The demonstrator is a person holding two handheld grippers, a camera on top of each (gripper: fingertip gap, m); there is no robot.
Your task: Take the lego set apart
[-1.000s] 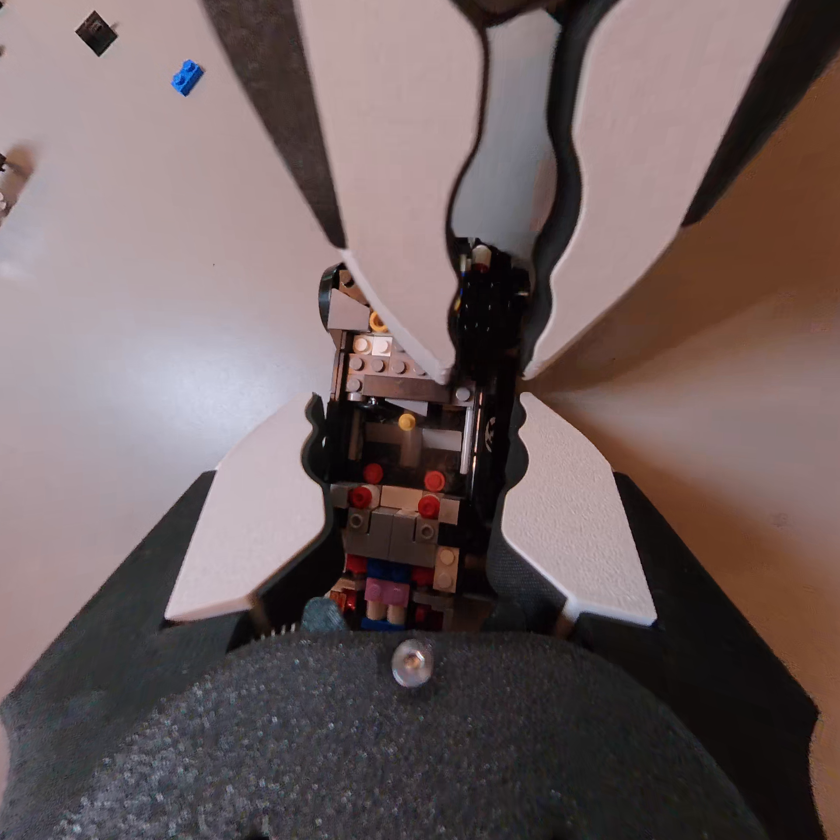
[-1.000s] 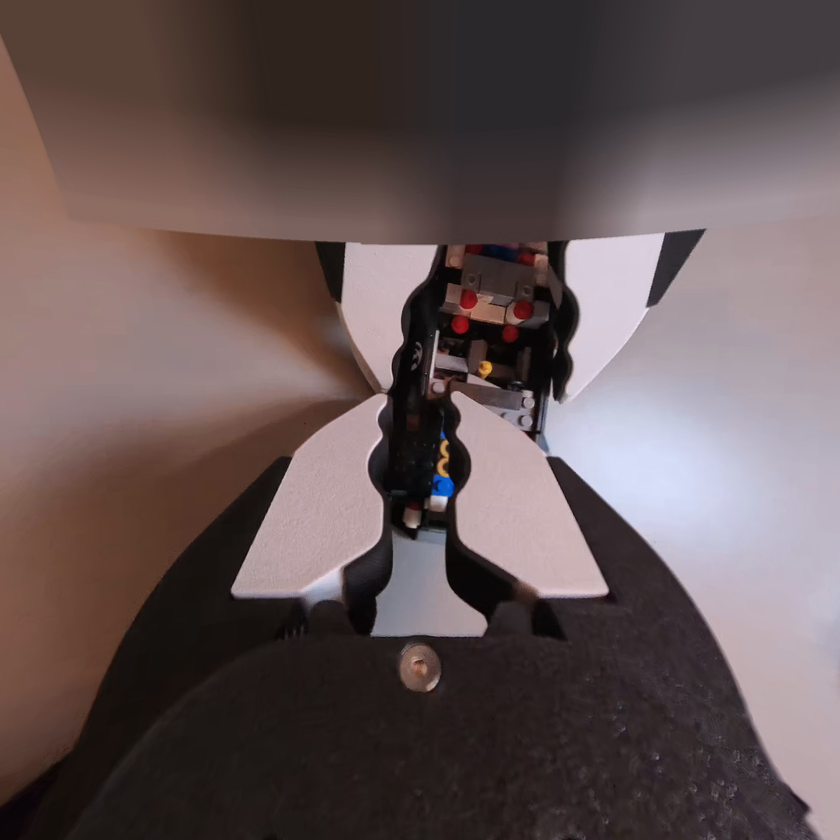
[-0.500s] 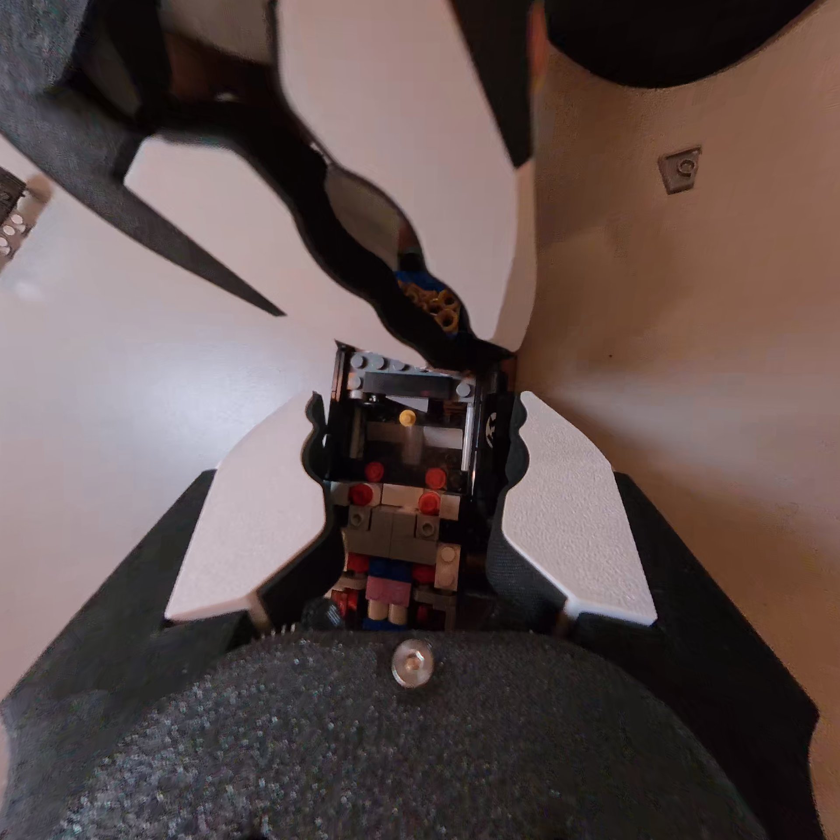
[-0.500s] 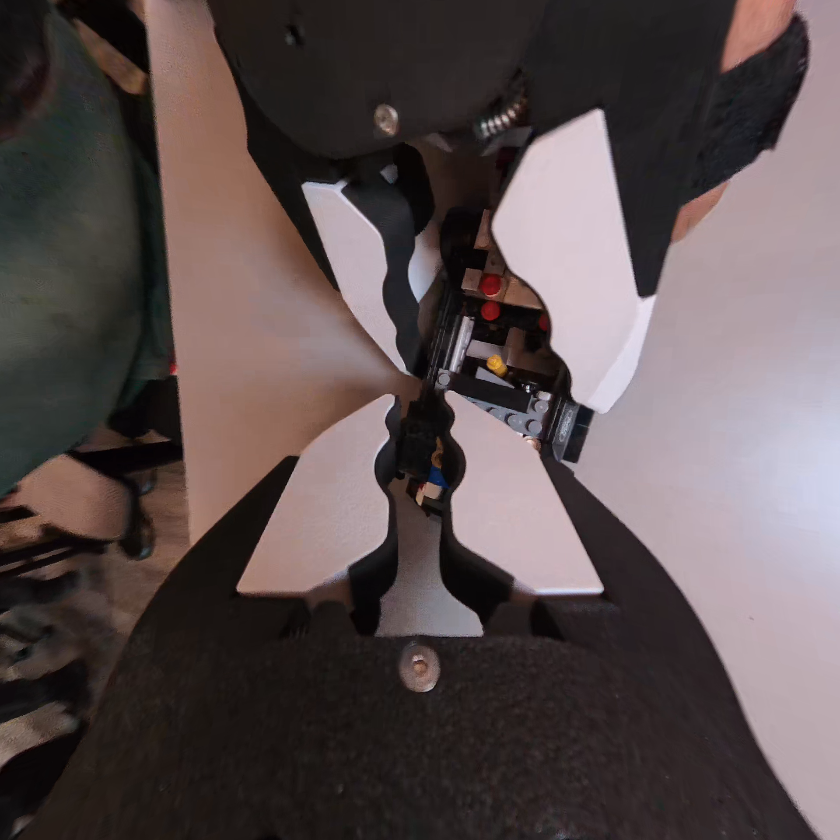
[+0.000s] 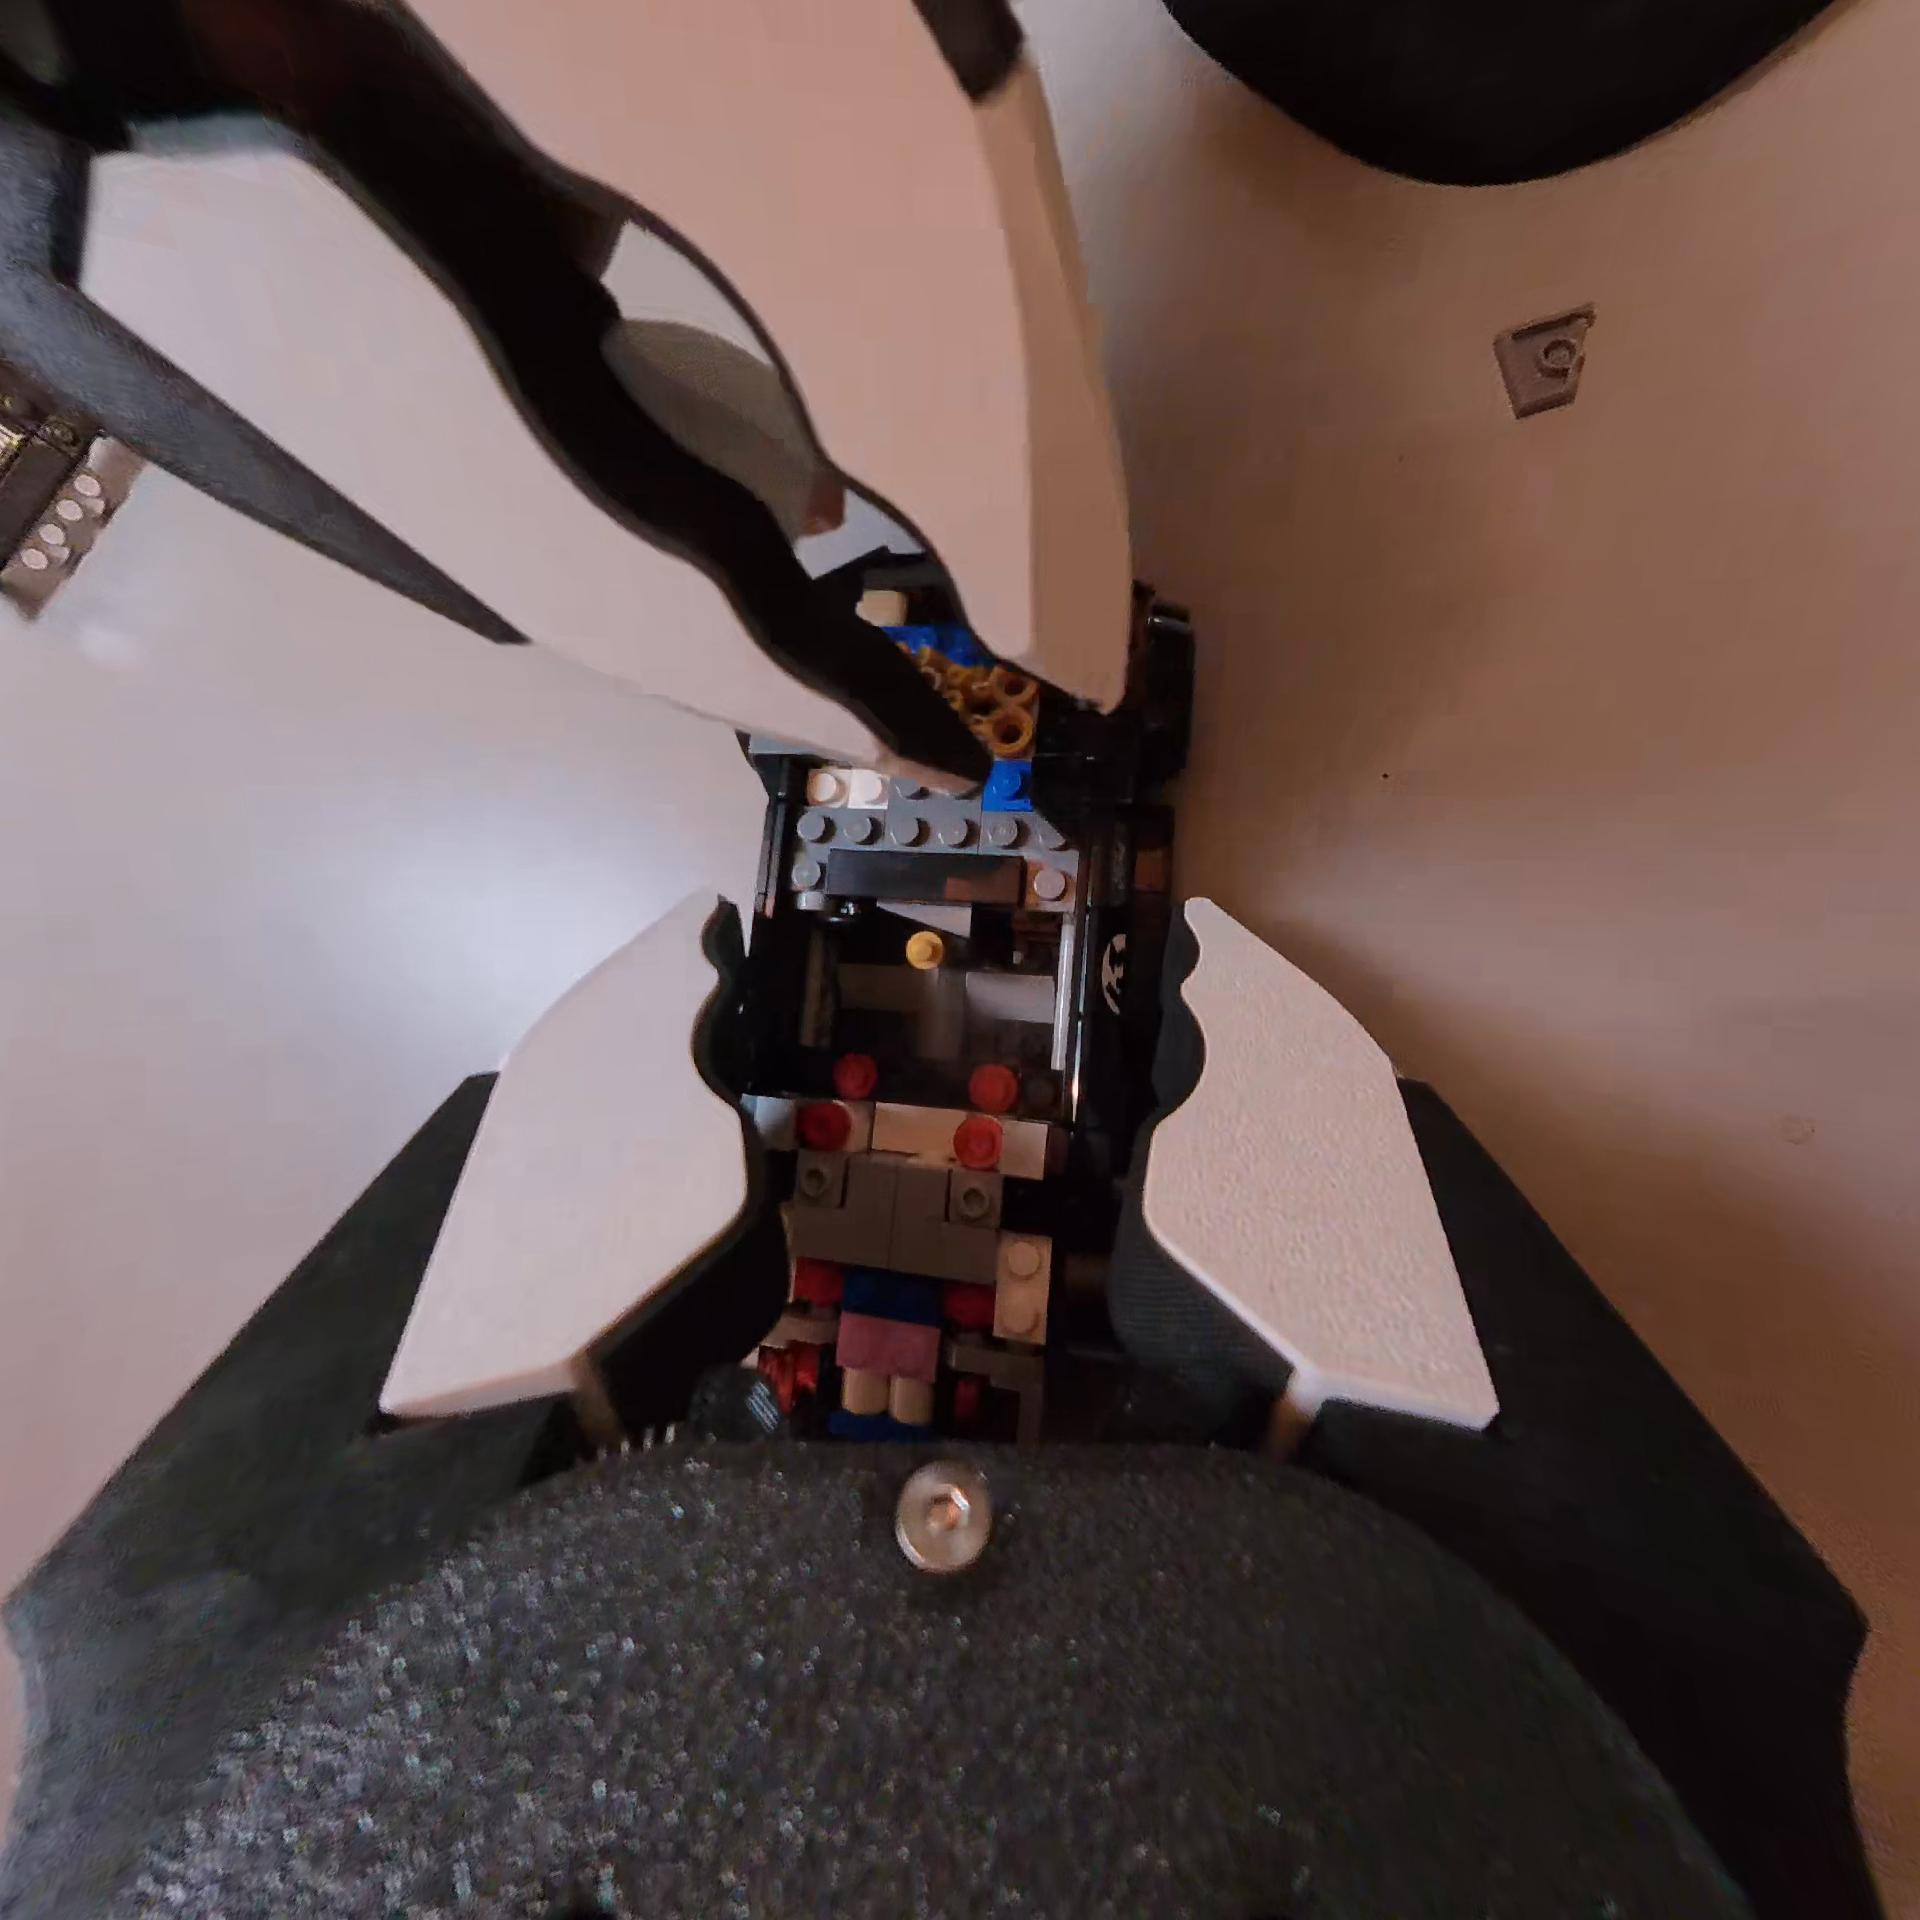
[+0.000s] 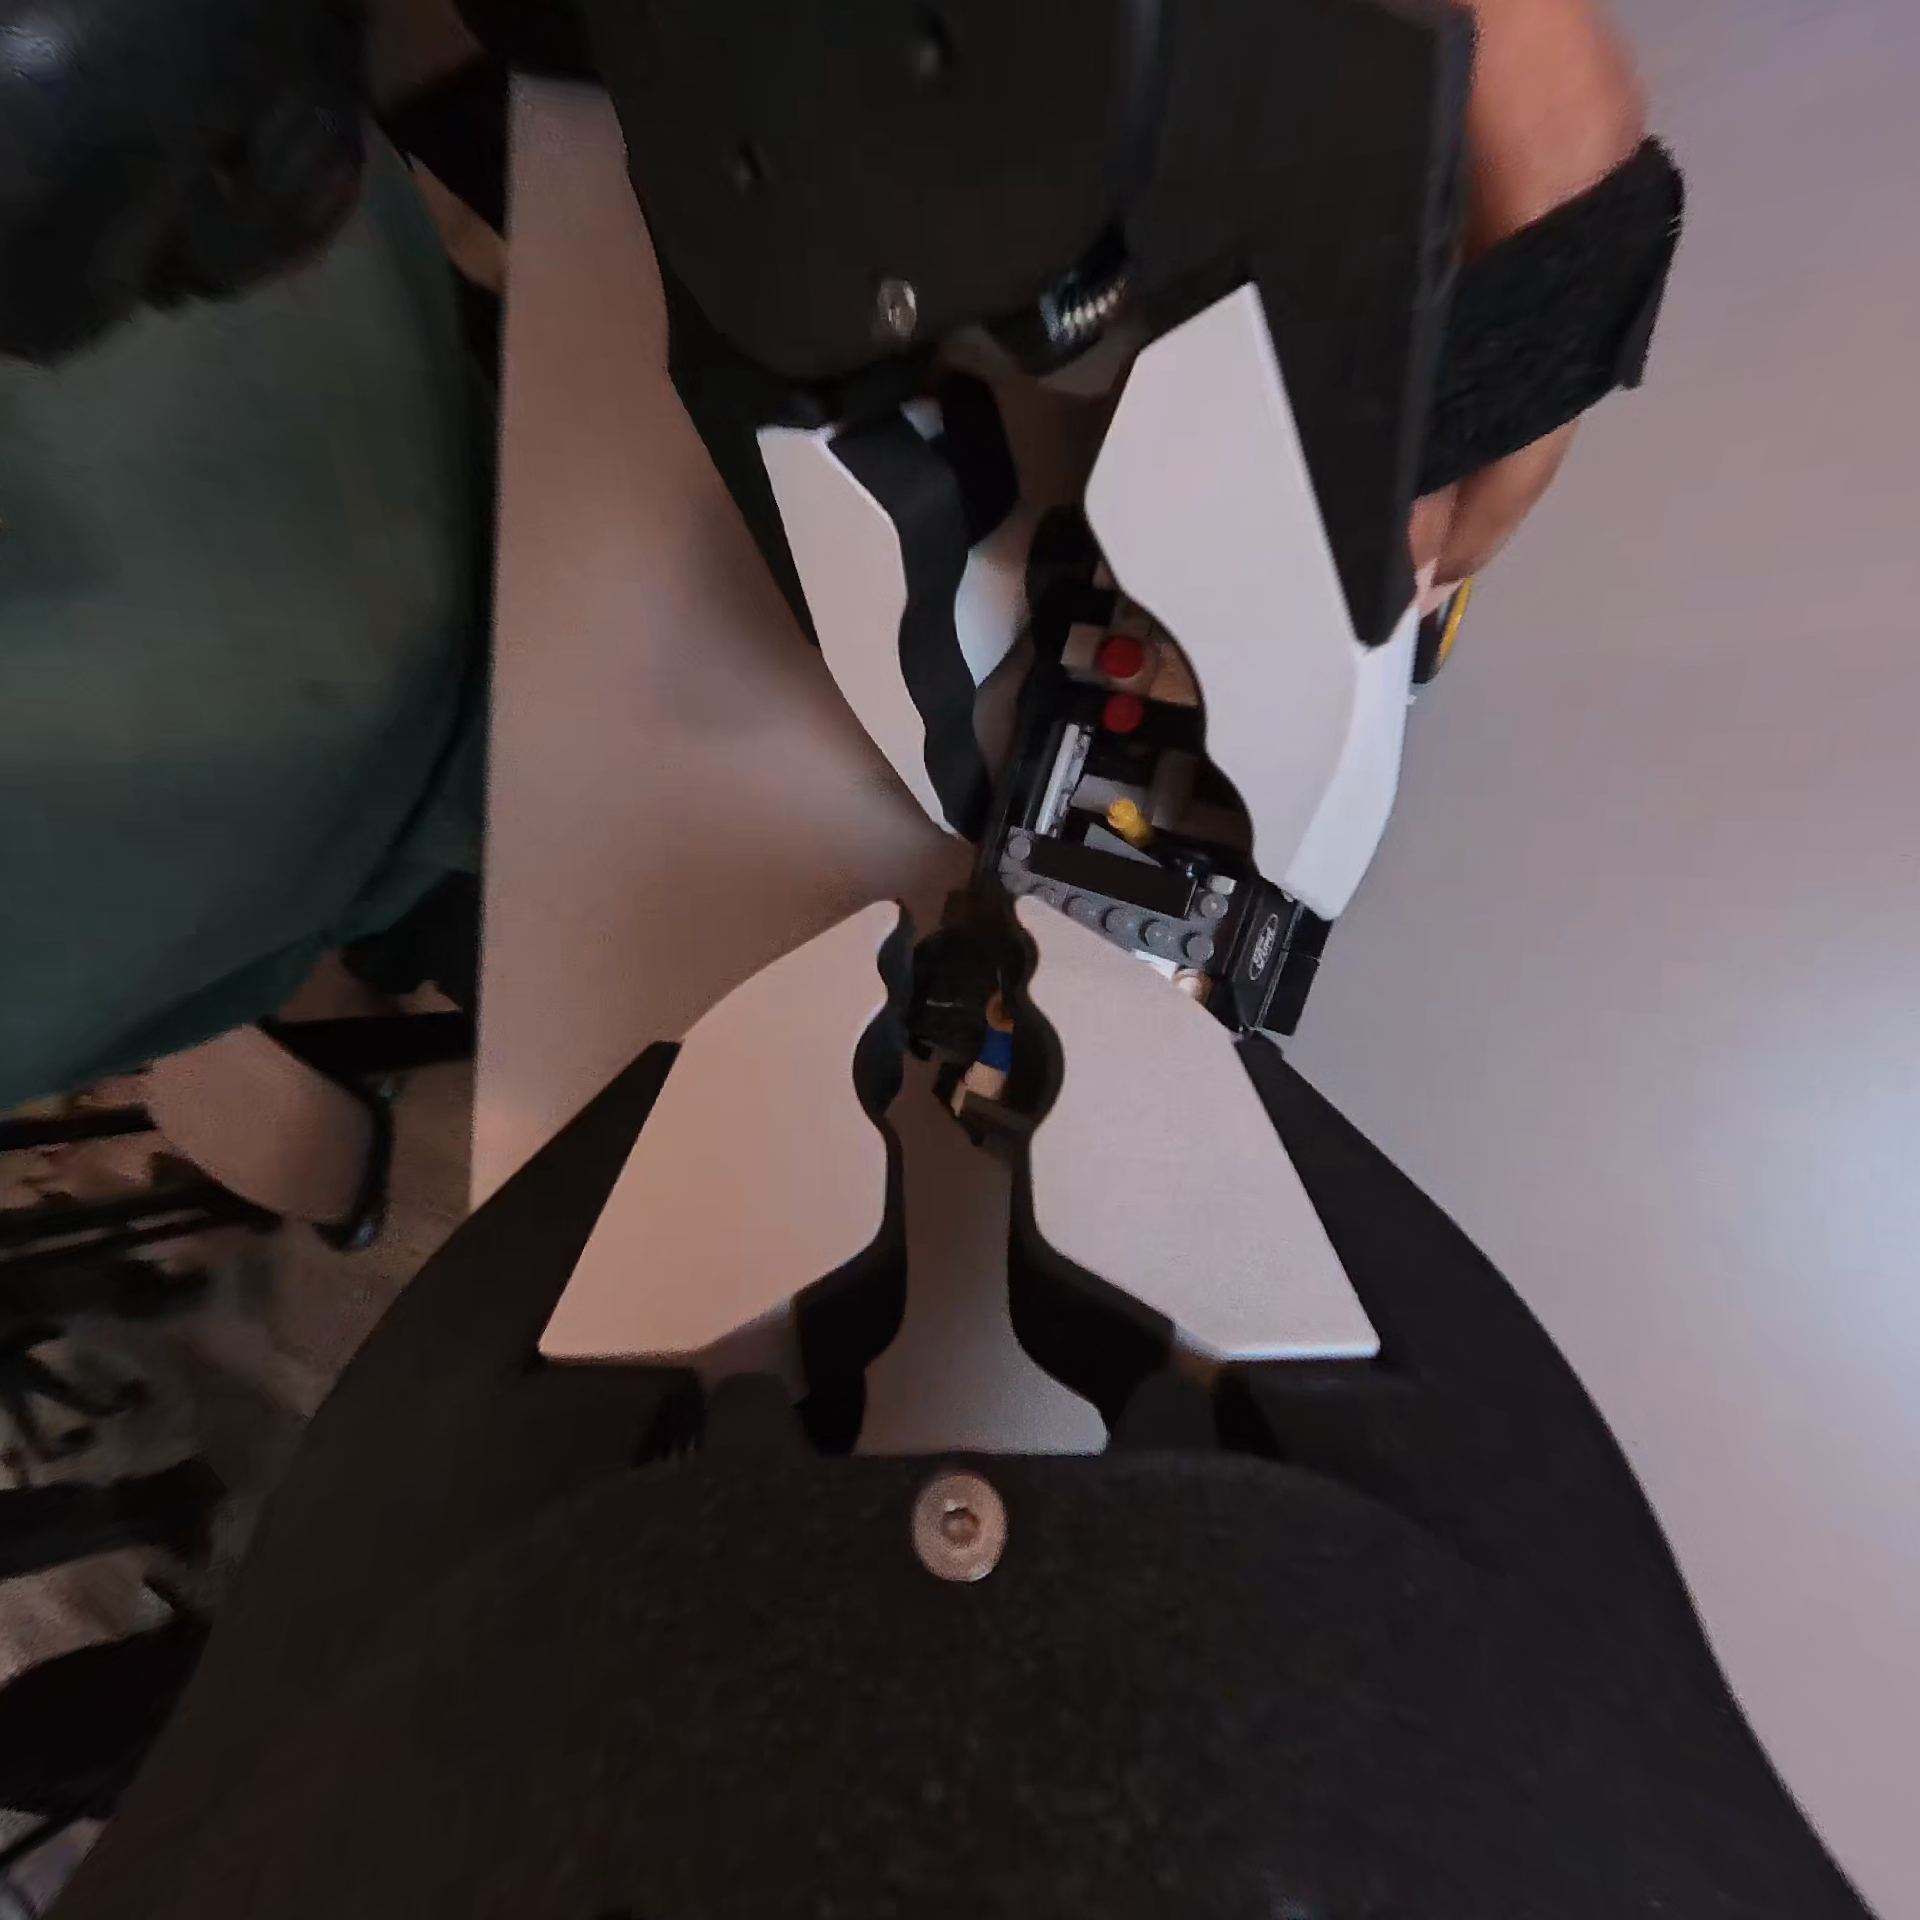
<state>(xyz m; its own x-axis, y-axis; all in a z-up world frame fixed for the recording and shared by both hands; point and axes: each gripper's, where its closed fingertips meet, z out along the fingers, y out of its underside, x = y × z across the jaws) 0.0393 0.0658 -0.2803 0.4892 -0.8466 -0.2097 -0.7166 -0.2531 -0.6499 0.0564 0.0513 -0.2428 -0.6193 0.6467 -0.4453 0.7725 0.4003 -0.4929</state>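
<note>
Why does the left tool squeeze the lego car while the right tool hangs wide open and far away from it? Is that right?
Not quite. The left tool does squeeze the lego car. But the right tool is not open or far away: the right wrist view shows it pinched shut on a small black piece at the car's end.

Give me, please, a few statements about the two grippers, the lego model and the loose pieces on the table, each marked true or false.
1. The left gripper clamps the lego model. True.
2. The right gripper is wide open and empty. False: it is shut on a small black section.
3. A loose grey piece lies on the table. True.
4. The model rests flat on the table. False: it is held up by the left gripper.
</note>
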